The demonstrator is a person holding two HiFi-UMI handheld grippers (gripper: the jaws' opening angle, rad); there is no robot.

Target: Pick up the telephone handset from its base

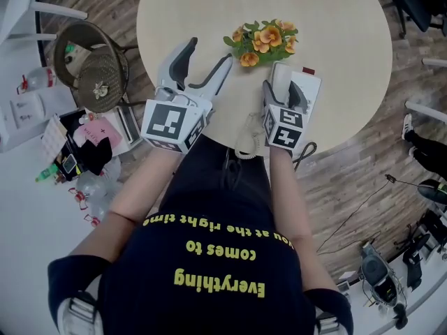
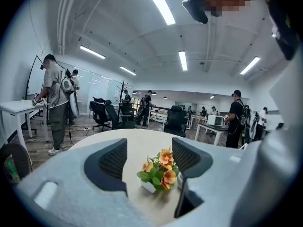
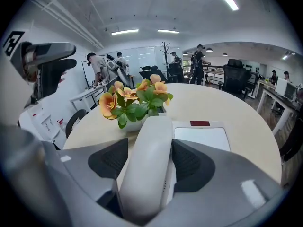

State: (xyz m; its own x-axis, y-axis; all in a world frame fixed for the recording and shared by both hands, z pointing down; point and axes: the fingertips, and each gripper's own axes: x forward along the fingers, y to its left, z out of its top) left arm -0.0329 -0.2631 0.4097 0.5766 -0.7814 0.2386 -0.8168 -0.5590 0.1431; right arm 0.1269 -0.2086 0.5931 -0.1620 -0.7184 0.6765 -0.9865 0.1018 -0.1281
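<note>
A white telephone base [image 1: 311, 84] sits near the round table's [image 1: 342, 33] near edge, with a red label [image 3: 200, 123] at its far end. Along the base's left side lies the white handset [image 3: 152, 134]. My right gripper [image 3: 149, 162] is shut on it, with both dark pads against its sides. I cannot tell whether it is lifted off the base. The coiled cord [image 1: 248, 138] hangs over the table edge. My left gripper [image 1: 208, 53] hovers open and holding nothing over the table, to the left of the phone.
A small pot of orange flowers [image 1: 264, 42] stands just beyond both grippers. A wicker chair [image 1: 91, 61] and floor clutter [image 1: 77, 152] lie to the left. A cable [image 1: 349, 215] runs on the floor to the right. Several people and desks fill the office behind.
</note>
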